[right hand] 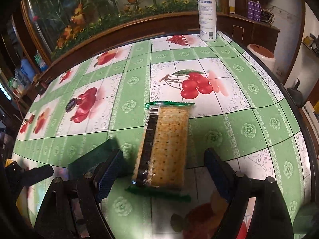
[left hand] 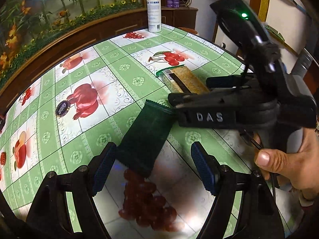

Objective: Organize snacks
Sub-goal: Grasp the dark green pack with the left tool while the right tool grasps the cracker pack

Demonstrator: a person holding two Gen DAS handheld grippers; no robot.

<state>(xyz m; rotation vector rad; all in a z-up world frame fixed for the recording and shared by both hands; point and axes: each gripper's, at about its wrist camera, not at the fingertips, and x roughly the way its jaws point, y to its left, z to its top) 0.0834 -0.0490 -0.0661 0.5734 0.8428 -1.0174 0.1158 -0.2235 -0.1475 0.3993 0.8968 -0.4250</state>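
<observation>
A dark green snack packet (left hand: 145, 137) lies flat on the tablecloth, its near end between the pads of my left gripper (left hand: 154, 169). That gripper is open, and the packet's edge sits close to the left pad. A clear packet of crackers with green ends (right hand: 167, 147) lies lengthwise between the pads of my right gripper (right hand: 163, 173), which is open with room on both sides. In the left wrist view the right gripper (left hand: 189, 90) hangs over the cracker packet (left hand: 185, 79), held by a hand (left hand: 289, 159). The green packet (right hand: 93, 157) shows left of the right gripper.
A small round dark snack (left hand: 63, 108) lies on the left part of the fruit-print tablecloth (left hand: 123, 67). A white spray bottle (right hand: 207, 14) stands at the far edge. A wooden cabinet with a flower panel runs behind the table. The table's rim curves close on the right.
</observation>
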